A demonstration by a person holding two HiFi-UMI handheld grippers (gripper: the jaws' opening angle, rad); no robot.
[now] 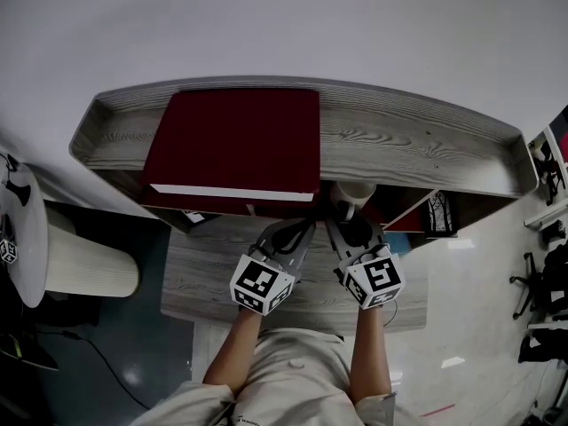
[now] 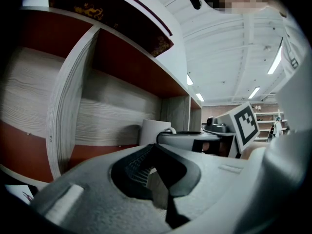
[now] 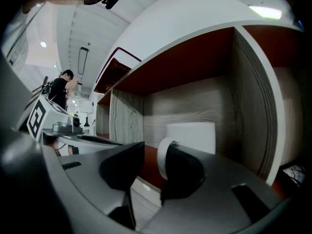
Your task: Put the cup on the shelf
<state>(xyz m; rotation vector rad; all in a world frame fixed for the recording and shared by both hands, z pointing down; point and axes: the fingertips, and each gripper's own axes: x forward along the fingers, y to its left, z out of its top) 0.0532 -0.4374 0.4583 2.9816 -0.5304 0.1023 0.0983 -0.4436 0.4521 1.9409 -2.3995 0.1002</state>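
A white cup [image 1: 353,193] stands upright in the shelf's [image 1: 408,140] lower compartment, near its front edge. In the right gripper view the cup [image 3: 192,135] rests on the red shelf floor against the wood-grain back wall, and its handle [image 3: 163,161] points toward me. My right gripper [image 3: 151,172] is open with a clear gap between its jaws. The handle sits just inside the right-hand jaw, and the left-hand jaw is apart from it. My left gripper [image 1: 288,236] hovers beside it to the left, shut on nothing. From the left gripper view the cup [image 2: 155,131] shows past the right gripper.
A dark red book [image 1: 235,140] lies on the shelf's top board. A vertical divider [image 2: 68,96] splits the lower compartments. The grey desk [image 1: 195,278] lies under both grippers. A round white table [image 1: 22,229] and a cream cylinder [image 1: 93,260] stand at the left.
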